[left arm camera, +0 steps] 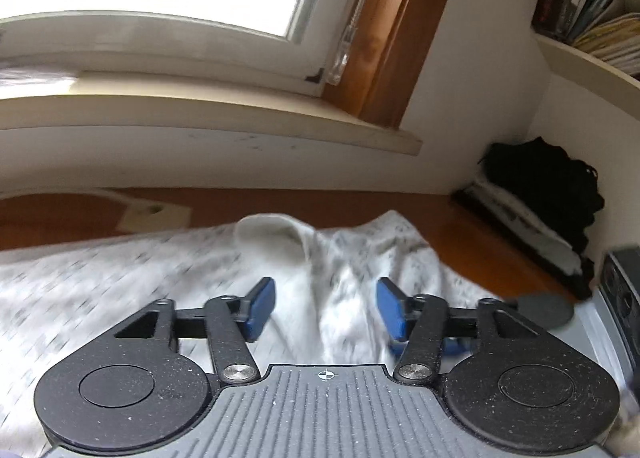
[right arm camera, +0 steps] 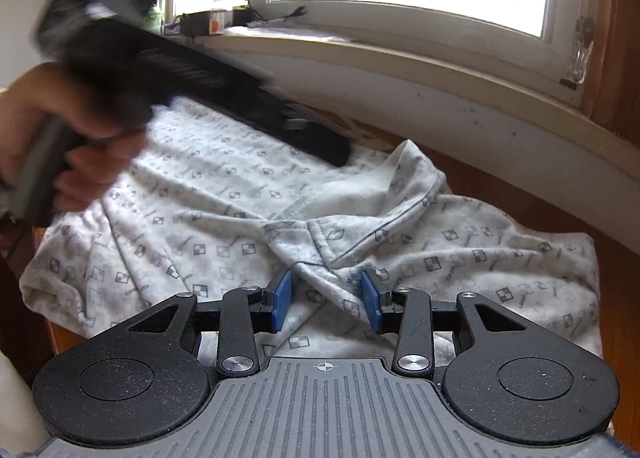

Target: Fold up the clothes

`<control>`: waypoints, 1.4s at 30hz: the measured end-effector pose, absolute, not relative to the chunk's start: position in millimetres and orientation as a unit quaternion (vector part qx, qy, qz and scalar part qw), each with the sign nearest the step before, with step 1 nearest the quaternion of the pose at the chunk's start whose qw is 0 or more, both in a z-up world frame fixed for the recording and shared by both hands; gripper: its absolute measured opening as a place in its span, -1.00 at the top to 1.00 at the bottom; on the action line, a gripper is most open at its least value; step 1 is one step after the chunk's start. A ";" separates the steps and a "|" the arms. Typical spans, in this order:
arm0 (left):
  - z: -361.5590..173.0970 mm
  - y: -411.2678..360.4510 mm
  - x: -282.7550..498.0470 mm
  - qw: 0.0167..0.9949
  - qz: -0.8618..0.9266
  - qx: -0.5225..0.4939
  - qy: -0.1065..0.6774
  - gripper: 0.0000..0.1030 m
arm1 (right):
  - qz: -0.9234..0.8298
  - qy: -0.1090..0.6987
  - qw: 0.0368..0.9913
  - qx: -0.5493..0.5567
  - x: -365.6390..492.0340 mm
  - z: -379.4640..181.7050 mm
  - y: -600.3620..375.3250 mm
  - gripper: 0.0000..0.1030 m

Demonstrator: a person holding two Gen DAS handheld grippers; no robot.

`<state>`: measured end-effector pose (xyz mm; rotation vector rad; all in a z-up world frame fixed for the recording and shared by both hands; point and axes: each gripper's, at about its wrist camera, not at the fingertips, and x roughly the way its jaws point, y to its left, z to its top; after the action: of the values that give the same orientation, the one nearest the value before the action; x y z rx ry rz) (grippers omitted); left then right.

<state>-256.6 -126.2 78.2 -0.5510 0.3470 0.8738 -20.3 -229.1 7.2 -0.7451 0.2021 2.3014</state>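
The patterned white garment (right arm camera: 248, 193) lay spread on the wooden tabletop (right arm camera: 520, 193) below the window sill (right arm camera: 400, 57), partly doubled over: a flap near the collar was turned back to show the plain inside, and the cloth was bunched in ridges at the middle. It was not yet a neat, compact fold, so smoothing and further folds seemed left. The right gripper (right arm camera: 326, 300) hovered just over the central ridge with its jaws apart, holding nothing. The left gripper (left arm camera: 326, 310), blurred, also stood with jaws apart above the cloth, empty, in the person's hand (right arm camera: 68, 145).
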 end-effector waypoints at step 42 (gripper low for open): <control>60.7 -59.7 -282.6 0.810 0.414 -0.386 0.152 -0.35 | 0.904 0.069 0.312 -0.284 -50.5 14.6 -213.0 0.89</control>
<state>-282.6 -59.7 60.7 -0.8242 0.3249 0.8848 -50.5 -213.0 14.6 -0.7495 0.1823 2.3861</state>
